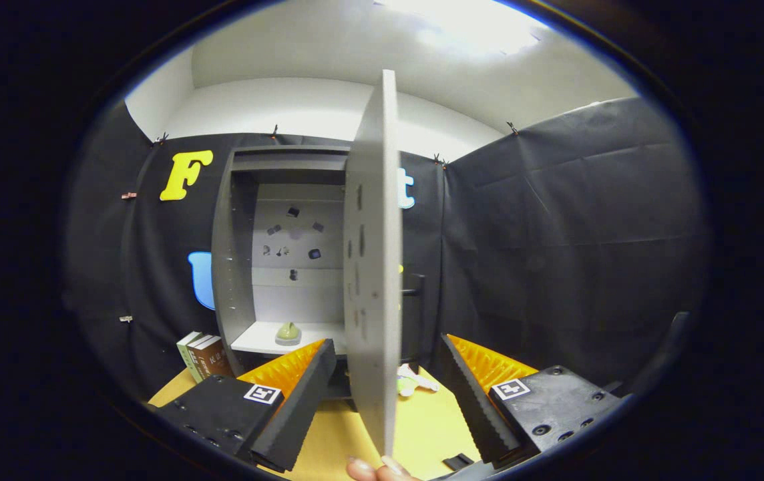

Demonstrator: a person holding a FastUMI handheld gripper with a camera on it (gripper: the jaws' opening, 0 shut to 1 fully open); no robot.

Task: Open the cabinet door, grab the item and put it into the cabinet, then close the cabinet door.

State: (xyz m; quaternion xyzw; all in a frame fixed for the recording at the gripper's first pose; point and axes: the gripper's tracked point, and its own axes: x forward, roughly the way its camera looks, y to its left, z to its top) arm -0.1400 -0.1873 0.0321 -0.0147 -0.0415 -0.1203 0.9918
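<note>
The cabinet (275, 254) stands at the far edge of the bench (422, 427) with its door (375, 267) swung out toward the camera, so the door is seen almost edge-on, its free edge running upright between the two fingers of the tool (382, 394). The tool is released: its fingers stand wide apart on either side of the door's edge, and neither presses on it. The door's dark handle (417, 294) sits on the outer face, to the right of the panel and beyond the right finger.

The item (288, 331), a small greenish rounded thing on a pale dish, already rests on the cabinet's lower shelf (255, 339), beyond the left finger and to the left of the door. Placing therefore looks done, and closing appears to be the step in hand.

The move turns on this: the hinge lies far off on the right of the opening, so the door must be pushed away and leftward across it.

Some books (203, 355) stand by the cabinet's left foot, and fingertips (375, 469) show at the near edge.
</note>
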